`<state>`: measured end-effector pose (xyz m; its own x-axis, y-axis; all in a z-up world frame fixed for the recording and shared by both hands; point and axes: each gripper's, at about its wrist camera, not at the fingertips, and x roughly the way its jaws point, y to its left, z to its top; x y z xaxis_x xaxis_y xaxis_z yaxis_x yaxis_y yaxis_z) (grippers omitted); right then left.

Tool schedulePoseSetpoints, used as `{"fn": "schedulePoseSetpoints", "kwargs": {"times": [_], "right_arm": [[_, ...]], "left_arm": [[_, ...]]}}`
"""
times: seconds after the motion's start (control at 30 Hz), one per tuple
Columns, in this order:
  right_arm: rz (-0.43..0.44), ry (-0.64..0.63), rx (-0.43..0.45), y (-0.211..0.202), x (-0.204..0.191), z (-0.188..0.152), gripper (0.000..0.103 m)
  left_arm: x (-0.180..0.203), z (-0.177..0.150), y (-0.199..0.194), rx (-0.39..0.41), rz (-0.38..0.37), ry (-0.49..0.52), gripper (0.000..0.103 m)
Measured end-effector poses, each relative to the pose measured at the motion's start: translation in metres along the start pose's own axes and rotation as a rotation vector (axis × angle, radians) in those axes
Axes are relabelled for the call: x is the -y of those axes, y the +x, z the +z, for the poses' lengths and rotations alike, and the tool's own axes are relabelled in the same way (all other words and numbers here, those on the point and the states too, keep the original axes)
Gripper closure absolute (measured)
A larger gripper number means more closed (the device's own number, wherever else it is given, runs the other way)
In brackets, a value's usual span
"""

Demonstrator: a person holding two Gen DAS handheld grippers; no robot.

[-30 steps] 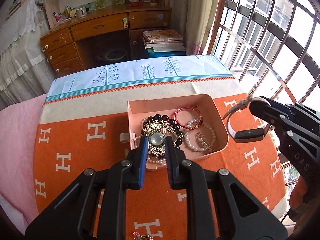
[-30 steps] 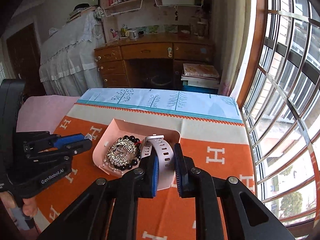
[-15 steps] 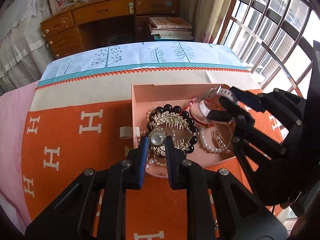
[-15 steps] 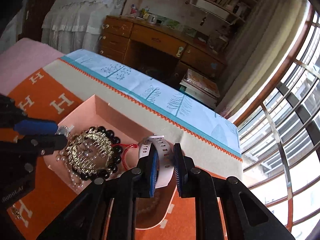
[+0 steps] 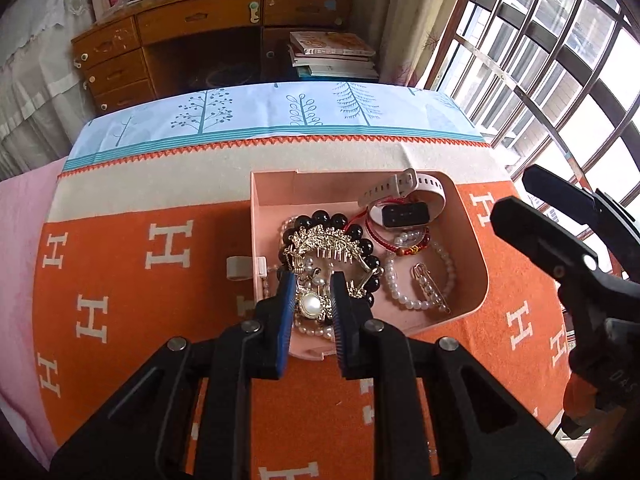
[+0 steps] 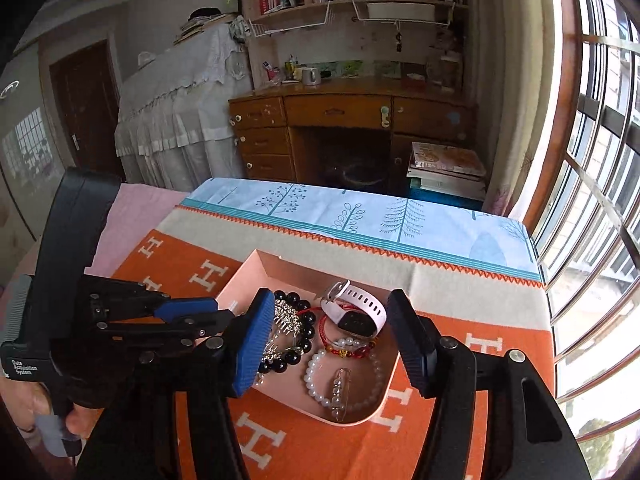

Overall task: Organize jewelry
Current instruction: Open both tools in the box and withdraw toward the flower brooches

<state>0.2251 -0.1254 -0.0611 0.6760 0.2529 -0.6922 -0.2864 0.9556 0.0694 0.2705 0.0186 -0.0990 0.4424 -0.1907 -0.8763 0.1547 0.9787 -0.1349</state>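
The left gripper [image 5: 312, 306] has its blue-padded fingers [image 5: 285, 320] pinched narrow on a gold hair comb [image 5: 320, 246] with a pearl centre, holding it at the near-left corner of the pink tray [image 5: 476, 256]. The comb lies over a ring of black beads [image 5: 332, 220]. The right gripper [image 6: 332, 340] has its fingers [image 6: 254, 336] spread wide and grips nothing — it hangs just above the tray's near edge. Between those open fingers, at the tray's far right, lies a pink-strapped smartwatch [image 6: 354, 312] resting on red cord bracelets [image 6: 348, 350]. Nearer, a white pearl bracelet [image 6: 320, 380] circles a gold hair clip [image 6: 340, 390]. The tray sits on an orange blanket [image 5: 120, 280] patterned with white H letters — a wooden desk [image 6: 340, 120] stands beyond.
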Motion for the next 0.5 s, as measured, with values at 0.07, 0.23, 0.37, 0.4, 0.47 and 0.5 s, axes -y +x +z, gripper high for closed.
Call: {"fn": "schedulePoseSetpoints", "kwargs": {"times": [0.07,0.23,0.37,0.4,0.47,0.5], "right_arm": [[-0.006,0.016,0.004,-0.007,0.006,-0.002,0.044],[-0.013,0.064,0.005,-0.024,0.02,-0.008,0.044],[-0.015,0.093,0.001,-0.03,0.026,-0.015,0.044],[-0.017,0.094,-0.001,-0.031,0.026,-0.017,0.044],[-0.017,0.095,-0.002,-0.034,0.027,-0.021,0.044],[-0.017,0.095,-0.003,-0.035,0.026,-0.023,0.044]], "left_arm": [[0.002,0.002,0.001,-0.013,0.003,-0.002,0.088],[0.002,0.004,-0.001,-0.028,-0.003,-0.017,0.08],[0.001,0.002,-0.012,-0.003,0.0,-0.021,0.058],[0.0,0.001,-0.015,-0.001,0.003,-0.021,0.058],[-0.001,0.0,-0.02,0.003,0.004,-0.025,0.058],[-0.001,-0.001,-0.024,0.006,0.006,-0.025,0.058]]}}
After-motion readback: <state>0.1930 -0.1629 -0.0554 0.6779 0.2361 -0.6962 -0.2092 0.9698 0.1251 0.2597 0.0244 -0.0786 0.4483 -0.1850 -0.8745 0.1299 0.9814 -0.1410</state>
